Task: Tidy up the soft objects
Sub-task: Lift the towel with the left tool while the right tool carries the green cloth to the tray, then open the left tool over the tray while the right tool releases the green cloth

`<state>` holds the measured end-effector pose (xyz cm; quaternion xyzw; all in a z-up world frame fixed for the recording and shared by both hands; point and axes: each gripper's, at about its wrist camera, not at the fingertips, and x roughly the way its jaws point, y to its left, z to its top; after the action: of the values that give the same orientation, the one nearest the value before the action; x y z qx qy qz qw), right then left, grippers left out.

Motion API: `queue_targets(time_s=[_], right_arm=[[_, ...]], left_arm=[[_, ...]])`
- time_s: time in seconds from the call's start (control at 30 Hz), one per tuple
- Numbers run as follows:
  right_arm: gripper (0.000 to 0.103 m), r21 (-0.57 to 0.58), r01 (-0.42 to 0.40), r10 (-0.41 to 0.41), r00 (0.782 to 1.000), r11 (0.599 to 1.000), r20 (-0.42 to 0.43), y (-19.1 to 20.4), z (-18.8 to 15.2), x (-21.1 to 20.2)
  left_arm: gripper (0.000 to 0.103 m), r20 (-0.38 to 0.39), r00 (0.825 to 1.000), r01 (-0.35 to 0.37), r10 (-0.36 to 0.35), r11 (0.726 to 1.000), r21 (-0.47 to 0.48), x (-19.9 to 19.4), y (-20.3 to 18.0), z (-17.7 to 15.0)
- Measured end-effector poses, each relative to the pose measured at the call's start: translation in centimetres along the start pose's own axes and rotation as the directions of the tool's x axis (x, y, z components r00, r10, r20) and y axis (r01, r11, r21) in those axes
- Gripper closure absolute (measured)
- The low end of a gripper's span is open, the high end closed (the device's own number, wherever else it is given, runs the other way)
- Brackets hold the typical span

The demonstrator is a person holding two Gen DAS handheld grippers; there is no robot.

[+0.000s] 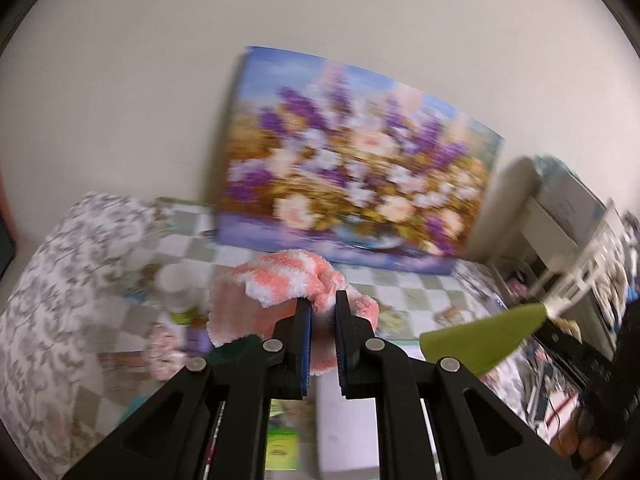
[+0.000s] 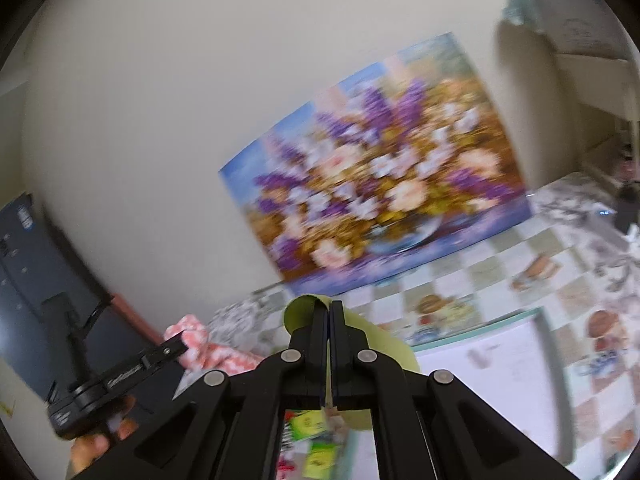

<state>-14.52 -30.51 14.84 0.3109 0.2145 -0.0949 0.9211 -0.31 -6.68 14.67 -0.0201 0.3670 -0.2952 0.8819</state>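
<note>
The left tongs [image 1: 323, 300] pinch a pink-and-white fluffy cloth [image 1: 288, 276] at centre frame, above the checkered counter [image 1: 416, 288]. The right tongs [image 2: 329, 310], pressed together, pinch a lime-green cloth [image 2: 384, 340] at lower centre.

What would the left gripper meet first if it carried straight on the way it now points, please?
Past the pink-and-white fluffy cloth it grips, the left gripper seems aimed at the flower painting leaning against the wall, though depth is unclear.
</note>
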Motion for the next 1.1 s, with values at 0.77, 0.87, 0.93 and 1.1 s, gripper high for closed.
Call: queue_targets(time_s=[0.77,0.87,0.93,1.1], right_arm=[[0.102,0.093,0.371,-0.339,0.907,0.924,-0.249,-13.4,-2.6,6.9],[0.102,0.07,0.402,-0.368,0.885,0.913,-0.286,-13.8,-3.4,7.8],[0.102,0.063,0.412,-0.375,0.874,0.909,-0.31,-14.1,-4.0,8.3],[0.102,0.055,0.442,-0.391,0.84,0.895,-0.376,-14.9,-5.2,9.5]], left_arm=[[0.092,-0.373,0.928,0.081,-0.015,0.984,0.16,15.3,-8.9,-8.7],[0.092,-0.409,0.913,0.056,0.017,0.985,0.166,16.9,-8.5,-9.6],[0.092,-0.43,0.902,0.041,0.037,0.984,0.172,17.6,-8.2,-10.2],[0.091,-0.468,0.881,0.021,0.068,0.983,0.182,19.0,-7.8,-11.3]])
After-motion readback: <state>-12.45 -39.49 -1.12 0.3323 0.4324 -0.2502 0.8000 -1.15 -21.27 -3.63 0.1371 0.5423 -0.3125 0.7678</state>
